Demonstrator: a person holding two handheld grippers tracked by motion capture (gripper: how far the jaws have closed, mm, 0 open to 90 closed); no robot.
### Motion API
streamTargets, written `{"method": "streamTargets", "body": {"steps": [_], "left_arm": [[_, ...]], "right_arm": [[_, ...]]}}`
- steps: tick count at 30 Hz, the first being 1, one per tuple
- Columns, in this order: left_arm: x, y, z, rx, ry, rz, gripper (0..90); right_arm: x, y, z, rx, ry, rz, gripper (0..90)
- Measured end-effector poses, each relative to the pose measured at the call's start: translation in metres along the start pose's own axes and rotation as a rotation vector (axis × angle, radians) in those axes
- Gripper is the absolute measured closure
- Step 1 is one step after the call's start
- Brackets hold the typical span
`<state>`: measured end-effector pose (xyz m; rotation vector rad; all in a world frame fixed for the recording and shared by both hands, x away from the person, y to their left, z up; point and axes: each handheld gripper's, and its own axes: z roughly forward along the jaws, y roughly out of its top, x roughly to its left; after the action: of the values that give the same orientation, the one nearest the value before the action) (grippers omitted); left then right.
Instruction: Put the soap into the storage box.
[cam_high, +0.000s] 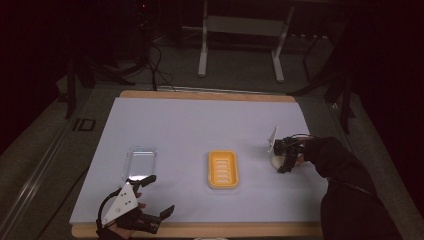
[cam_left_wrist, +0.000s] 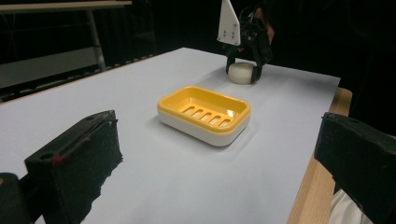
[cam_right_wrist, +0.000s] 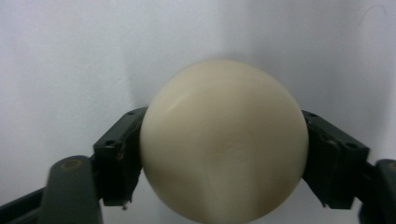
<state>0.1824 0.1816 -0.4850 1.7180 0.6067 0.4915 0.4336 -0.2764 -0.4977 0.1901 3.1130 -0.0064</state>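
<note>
- pinching the round soap (cam_right_wrist: 223, 140), which rests on the table's right side, the right gripper (cam_high: 286, 159) could lose it if squeezed off-centre.
- spread and idle, the left gripper (cam_high: 152, 197) is kept near the clear lid (cam_high: 141, 162).
- the yellow soap dish (cam_high: 223, 169) could be knocked during transfer.

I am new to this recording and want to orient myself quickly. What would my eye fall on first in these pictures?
First, the yellow soap dish, the only bright colour, standing in the middle of the white table. Next, the round cream soap bar at the table's right side, with the right gripper closed around it, one jaw on each side. The left gripper waits open at the near left, beside a clear plastic lid.
</note>
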Motion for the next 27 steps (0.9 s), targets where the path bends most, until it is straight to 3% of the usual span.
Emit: {"method": "streamTargets", "body": {"steps": [4, 9, 14, 27], "left_arm": [[0.000, 0.000, 0.000, 0.003, -0.001, 0.002, 0.6], [0.000, 0.000, 0.001, 0.001, -0.001, 0.000, 0.5], [0.001, 0.000, 0.001, 0.001, -0.002, -0.001, 0.6], [0.001, 0.000, 0.001, 0.000, -0.003, -0.001, 0.6]], "right_arm": [[0.001, 0.002, -0.001, 0.023, 0.001, -0.002, 25.1], [0.004, 0.003, -0.003, 0.042, 0.044, 0.029, 25.2], [0.006, 0.004, -0.008, 0.026, 0.069, 0.059, 25.2], [0.020, 0.018, -0.034, -0.029, 0.091, 0.042, 25.2]]}}
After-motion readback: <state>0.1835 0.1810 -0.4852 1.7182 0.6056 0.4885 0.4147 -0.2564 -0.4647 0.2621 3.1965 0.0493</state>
